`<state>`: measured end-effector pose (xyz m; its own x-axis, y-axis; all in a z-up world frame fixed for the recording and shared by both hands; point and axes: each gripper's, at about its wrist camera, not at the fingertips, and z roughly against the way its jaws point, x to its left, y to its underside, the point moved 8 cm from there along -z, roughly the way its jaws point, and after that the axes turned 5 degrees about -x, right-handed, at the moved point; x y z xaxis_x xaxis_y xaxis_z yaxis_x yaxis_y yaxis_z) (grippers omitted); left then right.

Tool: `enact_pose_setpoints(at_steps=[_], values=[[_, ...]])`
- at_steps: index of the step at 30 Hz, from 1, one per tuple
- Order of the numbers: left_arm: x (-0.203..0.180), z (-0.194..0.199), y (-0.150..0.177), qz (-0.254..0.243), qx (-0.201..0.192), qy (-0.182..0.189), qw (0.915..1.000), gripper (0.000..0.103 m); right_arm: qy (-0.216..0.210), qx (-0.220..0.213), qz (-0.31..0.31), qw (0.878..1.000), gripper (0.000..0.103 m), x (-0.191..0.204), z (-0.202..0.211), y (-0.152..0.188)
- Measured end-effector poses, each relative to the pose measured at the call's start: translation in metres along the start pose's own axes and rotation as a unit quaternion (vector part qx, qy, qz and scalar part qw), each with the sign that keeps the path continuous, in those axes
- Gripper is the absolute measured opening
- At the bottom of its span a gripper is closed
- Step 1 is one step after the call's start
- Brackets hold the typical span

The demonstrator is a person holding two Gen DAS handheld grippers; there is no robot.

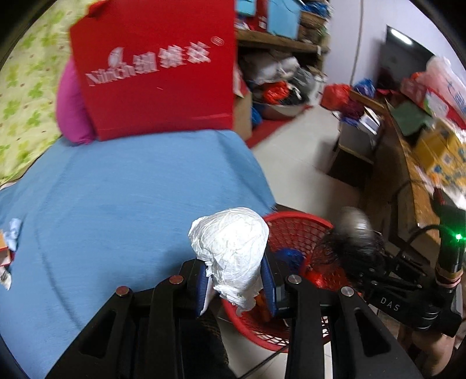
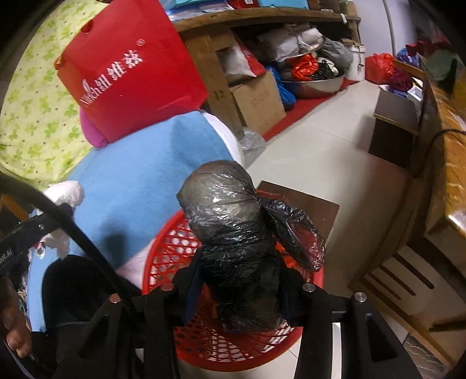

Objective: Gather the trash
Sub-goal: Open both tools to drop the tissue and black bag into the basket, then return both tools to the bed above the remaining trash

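My left gripper [image 1: 236, 281] is shut on a crumpled wad of white paper [image 1: 230, 242], which stands up between its blue pads at the corner of the blue bed cover, beside the rim of a red mesh basket [image 1: 300, 227]. The right wrist view shows my right gripper [image 2: 240, 288] directly above that red basket [image 2: 163, 250]. A knotted black plastic bag [image 2: 224, 210] fills the gap between its fingers and sticks up past the tips. The same black bag [image 1: 354, 227] shows blurred at the right of the left wrist view. The basket holds some blue and red scraps.
A red paper bag [image 1: 157, 73] and a pink pillow [image 1: 70, 116] lie on the blue bed cover [image 1: 131, 204]. More scraps [image 1: 11, 242] lie at its left edge. The basket stands on a brown stool [image 2: 305, 201]. A wooden table [image 1: 407, 180] and cluttered shelves [image 2: 262, 17] border the tiled floor.
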<state>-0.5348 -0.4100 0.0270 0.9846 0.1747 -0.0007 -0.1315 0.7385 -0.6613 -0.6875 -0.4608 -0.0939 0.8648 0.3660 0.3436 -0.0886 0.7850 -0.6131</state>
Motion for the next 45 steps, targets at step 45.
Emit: enact_pose_setpoints(at_steps=[45], values=[[0.444, 0.107, 0.169, 0.351, -0.018, -0.281, 0.8927, 0.076, -0.143, -0.027, 0.321, 0.936, 0.079, 0.414, -0.022, 0.000]])
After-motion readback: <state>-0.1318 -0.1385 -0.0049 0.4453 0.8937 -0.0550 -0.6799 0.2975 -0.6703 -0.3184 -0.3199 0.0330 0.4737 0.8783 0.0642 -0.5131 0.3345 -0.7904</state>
